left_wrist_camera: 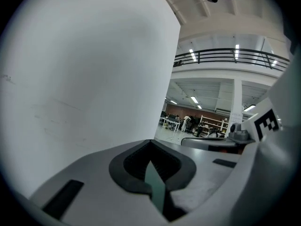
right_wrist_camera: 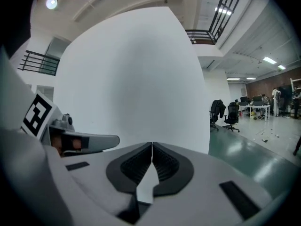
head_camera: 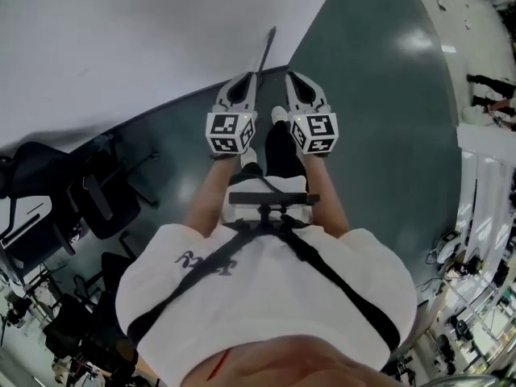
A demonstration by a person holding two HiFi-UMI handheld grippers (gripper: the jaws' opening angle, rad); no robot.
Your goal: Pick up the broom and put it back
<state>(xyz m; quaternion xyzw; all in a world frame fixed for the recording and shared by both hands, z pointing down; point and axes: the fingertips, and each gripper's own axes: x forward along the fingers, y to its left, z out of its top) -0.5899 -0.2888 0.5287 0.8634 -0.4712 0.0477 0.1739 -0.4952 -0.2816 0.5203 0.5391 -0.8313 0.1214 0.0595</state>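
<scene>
Now facing white wall (head_camera: 121, 47) over green floor (head_camera: 379, 95); broom (head_camera: 266, 51) not yet held.
Fingers are sitting together, empty, on left gripper (head_camera: 244, 81) and right gripper (head_camera: 294, 77); the broom is lying just ahead by the wall, so open fingers first, then straddle its handle.

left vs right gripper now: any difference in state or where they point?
Left gripper tips sit at the wall base, by a thin dark rod; right gripper tips sit nearer the wall's corner. Behind the shut tips, the left gripper view shows a green sliver, the right gripper view a white one. Shared: both have jaws together, nothing between them, held side by side.
</scene>
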